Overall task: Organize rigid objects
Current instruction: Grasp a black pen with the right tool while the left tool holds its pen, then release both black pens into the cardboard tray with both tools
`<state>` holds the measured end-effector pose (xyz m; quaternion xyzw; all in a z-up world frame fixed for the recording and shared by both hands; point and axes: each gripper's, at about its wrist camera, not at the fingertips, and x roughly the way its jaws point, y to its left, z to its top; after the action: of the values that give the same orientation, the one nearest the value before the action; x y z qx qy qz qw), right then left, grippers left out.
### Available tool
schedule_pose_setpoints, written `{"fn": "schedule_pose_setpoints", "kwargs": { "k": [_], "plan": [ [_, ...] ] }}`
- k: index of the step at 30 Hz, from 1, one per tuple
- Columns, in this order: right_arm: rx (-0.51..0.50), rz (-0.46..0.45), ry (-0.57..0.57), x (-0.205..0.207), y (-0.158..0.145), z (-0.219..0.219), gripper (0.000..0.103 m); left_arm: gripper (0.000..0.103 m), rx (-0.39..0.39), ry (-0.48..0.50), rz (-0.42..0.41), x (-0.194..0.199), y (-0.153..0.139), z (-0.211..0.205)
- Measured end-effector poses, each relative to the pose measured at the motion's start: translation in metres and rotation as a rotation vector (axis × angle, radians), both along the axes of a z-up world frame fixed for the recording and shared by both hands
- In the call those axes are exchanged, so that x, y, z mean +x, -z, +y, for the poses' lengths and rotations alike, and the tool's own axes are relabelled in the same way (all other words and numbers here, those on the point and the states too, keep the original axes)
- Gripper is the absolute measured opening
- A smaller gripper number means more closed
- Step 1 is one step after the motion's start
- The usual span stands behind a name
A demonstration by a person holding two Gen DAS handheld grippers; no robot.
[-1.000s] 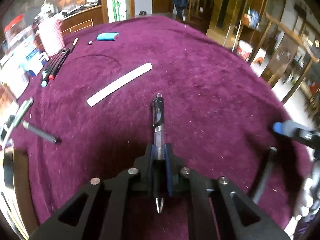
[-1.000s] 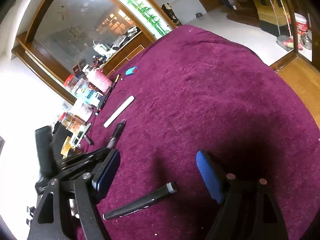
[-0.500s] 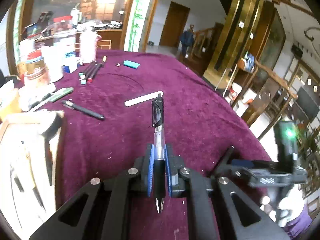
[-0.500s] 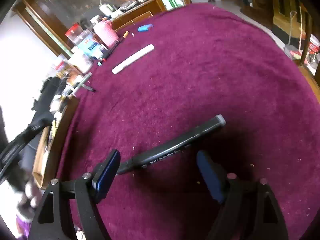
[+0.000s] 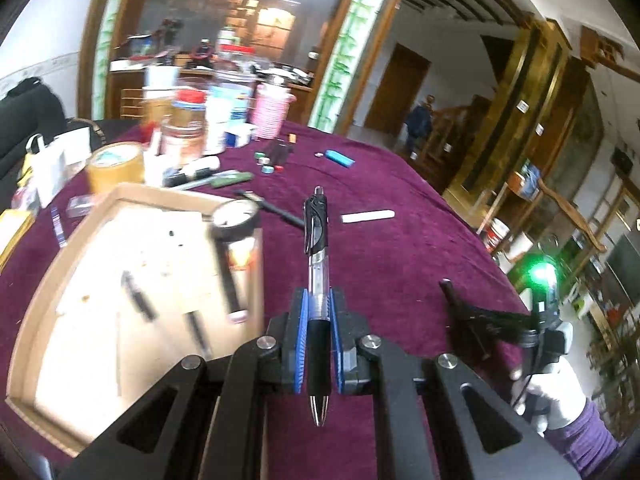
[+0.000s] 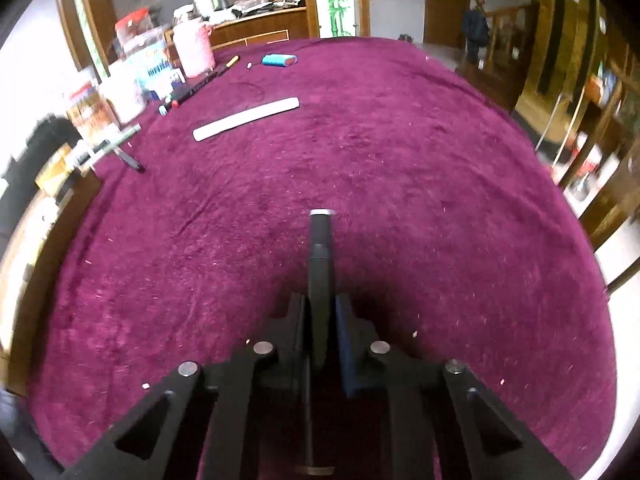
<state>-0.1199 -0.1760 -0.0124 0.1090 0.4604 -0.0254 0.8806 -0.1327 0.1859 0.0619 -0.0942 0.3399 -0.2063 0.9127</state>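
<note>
My left gripper (image 5: 319,300) is shut on a black-and-clear ballpoint pen (image 5: 316,236), held in the air above the purple cloth, just right of a shallow cardboard tray (image 5: 40,280) that holds several pens. My right gripper (image 6: 320,304) is shut on a black marker (image 6: 320,256) that points forward, low over the cloth. The right gripper also shows in the left wrist view (image 5: 472,312), at the right, with the marker in it.
A white stick (image 6: 246,119), a blue lighter (image 6: 280,60) and loose pens (image 6: 192,90) lie on the far cloth. Jars, a pink cup (image 6: 194,50) and a tape roll (image 5: 116,166) crowd the far left. A black pen (image 6: 128,158) lies near the tray (image 6: 24,216).
My right gripper has shut on the black marker, which now points forward between its fingers. My left gripper has risen and swung left with the ballpoint pen; the tray has come into its view.
</note>
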Motion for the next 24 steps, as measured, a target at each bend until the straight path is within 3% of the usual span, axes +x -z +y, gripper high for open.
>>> {"fn": "schedule_pose_setpoints", "kwargs": {
  "k": [7,11,17,24],
  "plan": [
    [0.231,-0.107,-0.07,-0.013,-0.021,0.004,0.015,0.011,-0.051,-0.115,0.044,-0.007,0.012,0.057],
    [0.312,-0.136,-0.143,-0.012,-0.037,0.024,0.016,0.011,-0.071,-0.175,0.083,-0.006,0.023,0.081],
    [0.395,-0.116,-0.299,0.008,-0.055,0.082,0.016,0.011,-0.071,-0.249,0.142,-0.001,0.037,0.096],
    [0.475,-0.041,-0.455,0.032,-0.053,0.162,0.016,0.011,-0.07,-0.294,0.232,0.009,0.058,0.1]
  ]
}}
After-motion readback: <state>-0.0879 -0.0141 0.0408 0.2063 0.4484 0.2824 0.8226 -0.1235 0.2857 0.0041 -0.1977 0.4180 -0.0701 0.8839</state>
